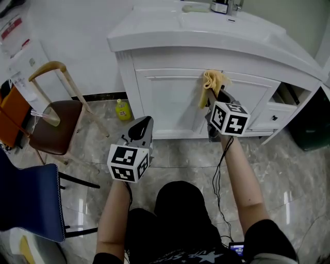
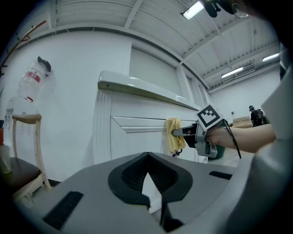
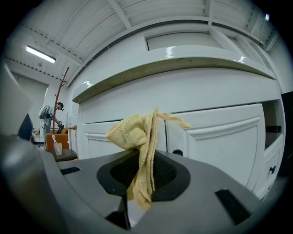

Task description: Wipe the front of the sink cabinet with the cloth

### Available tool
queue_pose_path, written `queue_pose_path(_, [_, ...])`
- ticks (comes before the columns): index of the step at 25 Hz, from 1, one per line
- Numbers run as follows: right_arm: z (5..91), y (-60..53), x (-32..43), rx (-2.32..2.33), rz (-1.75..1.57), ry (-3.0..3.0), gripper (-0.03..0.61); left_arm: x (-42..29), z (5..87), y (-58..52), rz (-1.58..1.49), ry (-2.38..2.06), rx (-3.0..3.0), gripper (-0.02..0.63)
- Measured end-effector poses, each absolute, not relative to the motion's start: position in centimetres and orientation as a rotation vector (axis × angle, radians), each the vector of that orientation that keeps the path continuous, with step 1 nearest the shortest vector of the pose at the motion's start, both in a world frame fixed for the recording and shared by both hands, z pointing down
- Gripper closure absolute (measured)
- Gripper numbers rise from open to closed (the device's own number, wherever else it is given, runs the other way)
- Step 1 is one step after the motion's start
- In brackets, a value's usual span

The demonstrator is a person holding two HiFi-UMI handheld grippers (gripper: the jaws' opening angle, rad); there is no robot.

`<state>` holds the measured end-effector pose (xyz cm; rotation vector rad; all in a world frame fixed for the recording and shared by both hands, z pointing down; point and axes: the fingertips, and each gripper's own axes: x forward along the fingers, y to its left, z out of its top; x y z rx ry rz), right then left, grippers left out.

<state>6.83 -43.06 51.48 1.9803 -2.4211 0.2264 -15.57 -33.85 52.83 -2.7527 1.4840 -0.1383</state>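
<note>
My right hand-held gripper (image 1: 212, 96) pinches the yellow cloth (image 1: 214, 81) against the upper front of the white sink cabinet (image 1: 170, 98). My left hand-held gripper (image 1: 143, 125) hovers nearby, jaws together, empty.

Sink cabinet (image 1: 170, 98) dead ahead, faucet (image 1: 223, 6) on its top at the back. The cloth (image 1: 213, 81) sits against the cabinet front, up high, between the jaws of the right gripper (image 1: 210, 98). The left gripper (image 1: 145, 125) is lower left, apart from the cabinet. The bottle (image 1: 122, 110) stands on the floor by the cabinet's left foot, with the chair (image 1: 51, 131) further left.
</note>
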Motion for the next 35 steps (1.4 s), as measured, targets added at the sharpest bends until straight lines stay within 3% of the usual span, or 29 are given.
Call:
queue_pose_path(6, [51.4, -42.3, 3.9, 1.904, 0.187, -2.479, 0.497, -16.7, 52.7, -33.7, -0.128, 1.523, -2.740, 0.600])
queue_pose_path(21, [55.6, -43.7, -16.1, 1.354, -0.043, -2.656, 0.495, -23.9, 54.5, -33.6, -0.194, 1.734, -2.646, 0.600])
queue_pose_path(35, [56.5, -45.0, -13.3, 1.450, -0.070, -2.568, 0.495, -22.5, 54.6, -33.6, -0.222, 1.681, -2.680, 0.599])
